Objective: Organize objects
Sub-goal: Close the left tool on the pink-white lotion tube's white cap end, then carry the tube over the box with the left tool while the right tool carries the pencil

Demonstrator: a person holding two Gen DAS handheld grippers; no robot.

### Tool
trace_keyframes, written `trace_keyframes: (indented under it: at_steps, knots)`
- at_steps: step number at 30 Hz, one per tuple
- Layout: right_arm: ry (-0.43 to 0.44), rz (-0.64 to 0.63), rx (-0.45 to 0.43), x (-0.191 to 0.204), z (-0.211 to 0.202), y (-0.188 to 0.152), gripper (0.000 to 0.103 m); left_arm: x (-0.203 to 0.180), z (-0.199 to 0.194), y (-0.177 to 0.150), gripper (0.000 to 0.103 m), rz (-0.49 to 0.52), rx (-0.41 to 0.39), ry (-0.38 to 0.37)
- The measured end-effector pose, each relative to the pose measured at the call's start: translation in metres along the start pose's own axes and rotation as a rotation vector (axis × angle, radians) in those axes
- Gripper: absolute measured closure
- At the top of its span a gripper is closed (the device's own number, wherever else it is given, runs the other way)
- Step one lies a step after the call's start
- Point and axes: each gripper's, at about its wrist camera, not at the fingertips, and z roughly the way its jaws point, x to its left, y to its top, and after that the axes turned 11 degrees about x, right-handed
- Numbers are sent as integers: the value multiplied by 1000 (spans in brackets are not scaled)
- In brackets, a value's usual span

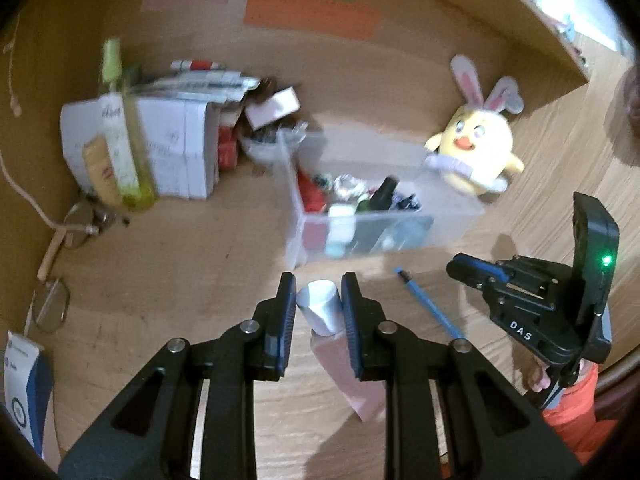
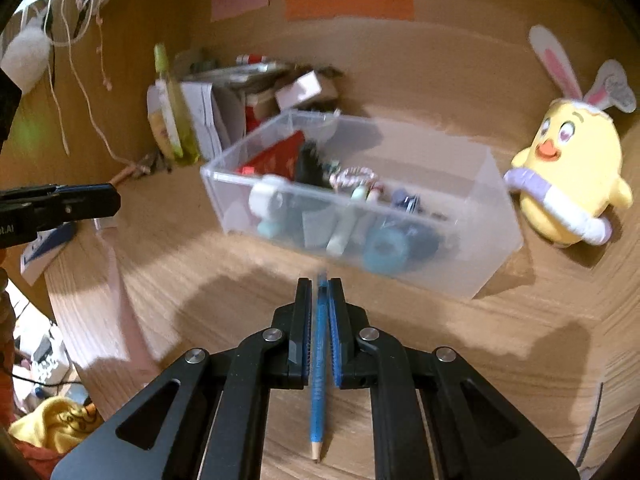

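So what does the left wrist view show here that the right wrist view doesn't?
Only the left wrist view shows the left gripper closed around a pink tube at its white cap, plus two pairs of glasses near the table's left edge.

Only the right wrist view shows the right gripper closed on the blue pencil, point toward the camera, and white strings hanging at upper left.

Both show the clear bin of small items, the yellow chick plush, the green bottle and the orange paper.
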Motion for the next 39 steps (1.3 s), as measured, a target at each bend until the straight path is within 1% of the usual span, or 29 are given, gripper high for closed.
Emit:
trace_keyframes:
  at_steps: [6, 8, 11, 14, 17, 22, 31, 37, 39]
  knots:
    - [-8, 19, -64, -7, -20, 11, 96, -16, -16, 13, 81, 35, -67, -26]
    - [-4, 17, -66, -8, -22, 13, 96, -20, -23, 17, 81, 43, -90, -29]
    - [6, 5, -47, -6, -19, 11, 96, -22, -32, 25, 81, 46, -126, -28]
    - [31, 9, 6, -6, -7, 8, 94, -21, -38, 33, 82, 40, -151, -31]
    - [39, 11, 64, -7, 10, 3, 89, -19, -41, 43, 82, 35, -167, -32]
    - [32, -17, 149, -3, 35, -5, 88, -16, -44, 60, 82, 27, -189, -19]
    - [15, -42, 205, 1, 54, -9, 88, -8, -47, 87, 82, 5, -234, 13]
    - [-15, -60, 205, 5, 59, -10, 88, 0, -34, 105, 82, -21, -233, 26]
    - [-20, -63, 196, 6, 59, -10, 95, 3, -28, 109, 82, -31, -228, 24]
